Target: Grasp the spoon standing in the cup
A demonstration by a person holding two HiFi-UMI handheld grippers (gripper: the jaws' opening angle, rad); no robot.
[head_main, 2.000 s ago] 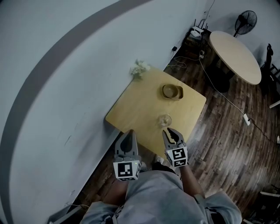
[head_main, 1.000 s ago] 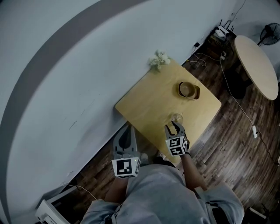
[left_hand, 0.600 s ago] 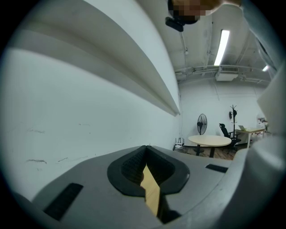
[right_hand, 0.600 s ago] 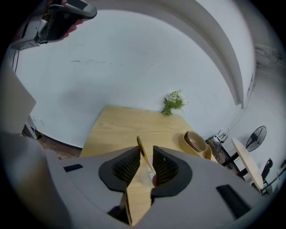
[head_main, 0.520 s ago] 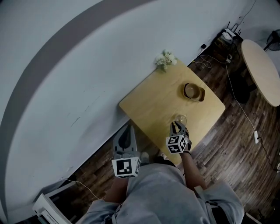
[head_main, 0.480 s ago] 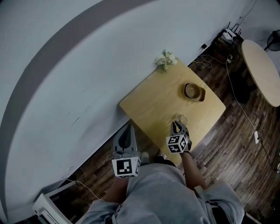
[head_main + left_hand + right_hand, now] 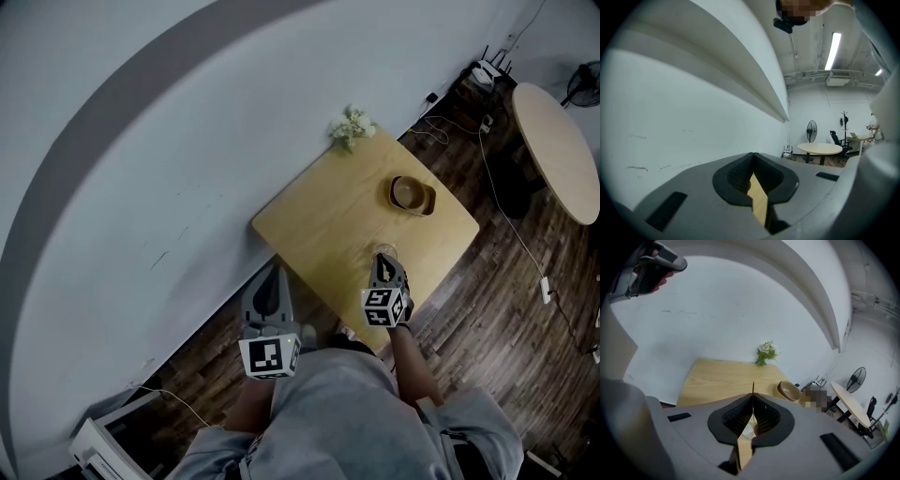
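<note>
pale wood tops the square table (image 7: 328, 220) that sits with one side against the white wall. close to its near edge stands a small clear glass cup (image 7: 384, 250). the right tongs (image 7: 382, 262) tilt down over that cup from the person's side and have just been closing. in the right gripper view they are clenched on the slim handle of the spoon (image 7: 753, 386). the handle stands upright between the ribbed pads, and its tip shows as a fine sliver just past where the tips meet. the lower part of the spoon is hidden behind the tongs, at the spot where the cup stands.

farther back on the table, well apart from the cup, sits a round tan bowl (image 7: 412, 194). a little bunch of white flowers with green stems (image 7: 350, 124) rests at the far corner by the wall.

the left tongs (image 7: 273, 277) are held off the table's near left side, above the dark wooden plank floor (image 7: 487, 309). they point roughly level towards the wall and are pressed together with nothing between them.

across the room are a round pale-topped table (image 7: 561, 150) and a black standing fan (image 7: 587, 77).
</note>
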